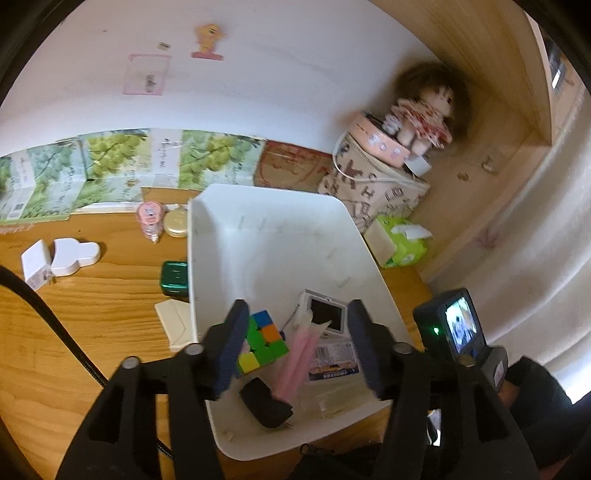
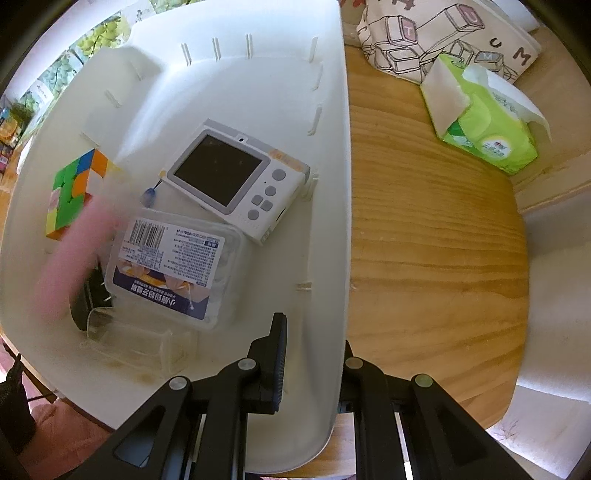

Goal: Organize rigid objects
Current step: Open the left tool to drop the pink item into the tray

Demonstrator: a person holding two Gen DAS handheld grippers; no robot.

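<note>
A white plastic bin (image 1: 266, 236) (image 2: 332, 155) stands on the wooden table. Inside lie a coloured puzzle cube (image 1: 263, 340) (image 2: 75, 186), a small white digital camera (image 1: 325, 314) (image 2: 236, 177), a clear floss-pick box with a blue label (image 1: 334, 363) (image 2: 173, 269), a pink item in clear wrap (image 1: 297, 356), blurred pink in the right wrist view (image 2: 70, 266), and a black object (image 1: 264, 402). My left gripper (image 1: 299, 350) is open above the bin, empty. My right gripper (image 2: 314, 362) straddles the bin's right wall; its inner finger (image 2: 279, 362) is inside, its outer finger is hidden.
On the table left of the bin: a green tin (image 1: 174, 278), a white card box (image 1: 177, 323), a white charger (image 1: 35, 264), a pink jar (image 1: 149, 218), a gold compact (image 1: 178, 223). A green tissue pack (image 2: 484, 118) and printed bag (image 2: 443, 33) stand right.
</note>
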